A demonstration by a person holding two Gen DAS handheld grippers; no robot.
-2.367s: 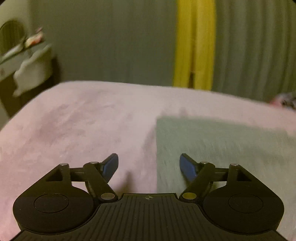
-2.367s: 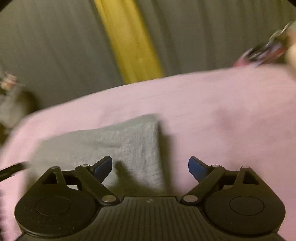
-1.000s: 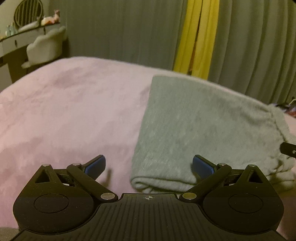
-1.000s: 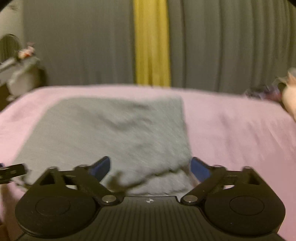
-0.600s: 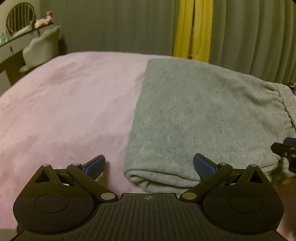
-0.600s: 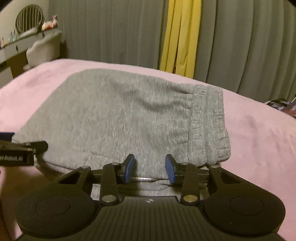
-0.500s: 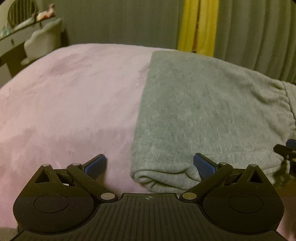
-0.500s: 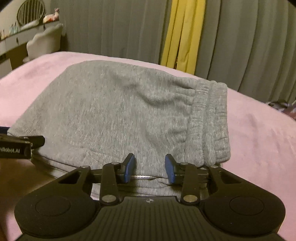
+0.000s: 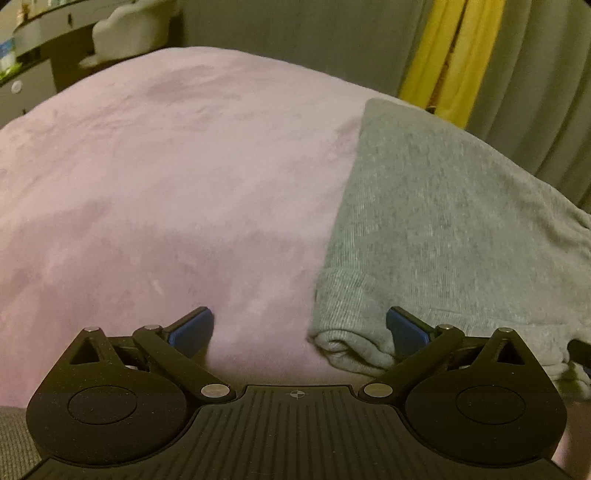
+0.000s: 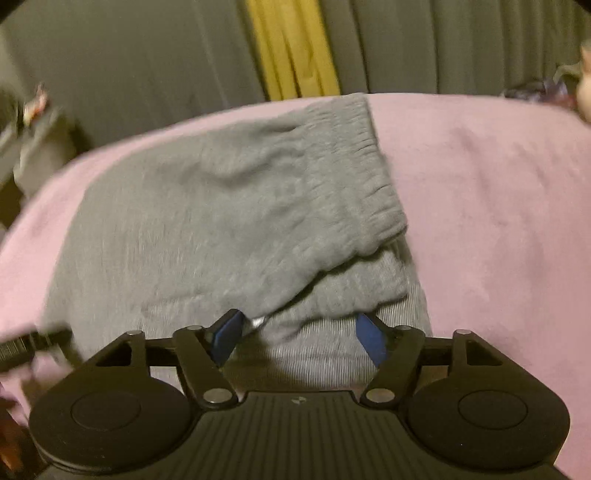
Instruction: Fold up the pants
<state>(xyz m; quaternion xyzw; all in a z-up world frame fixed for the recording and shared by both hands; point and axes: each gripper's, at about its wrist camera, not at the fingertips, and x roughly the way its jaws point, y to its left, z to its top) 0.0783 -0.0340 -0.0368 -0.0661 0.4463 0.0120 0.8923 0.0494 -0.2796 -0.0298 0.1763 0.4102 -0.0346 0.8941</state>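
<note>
The grey pants [image 9: 436, 221] lie folded on a pink bedspread [image 9: 166, 184]. In the left wrist view my left gripper [image 9: 299, 330] is open, its jaws straddling the folded near-left corner of the pants. In the right wrist view the pants [image 10: 221, 221] show their ribbed waistband [image 10: 369, 177] folded over on the right. My right gripper [image 10: 299, 338] is open, low over the near edge of the pants below the waistband. The left gripper's tip [image 10: 33, 345] shows at the left edge.
Grey curtains [image 9: 295, 44] with a yellow strip [image 9: 450, 59] hang behind the bed. A desk and a pale chair [image 9: 125, 33] stand at the far left. Colourful items [image 10: 543, 88] lie at the bed's far right. Pink bedspread [image 10: 498, 203] lies bare right of the pants.
My right gripper has opened from nearly shut at the pants' near edge and shifted; its view is blurred. My left gripper has stayed open and moved a little left at the corner.
</note>
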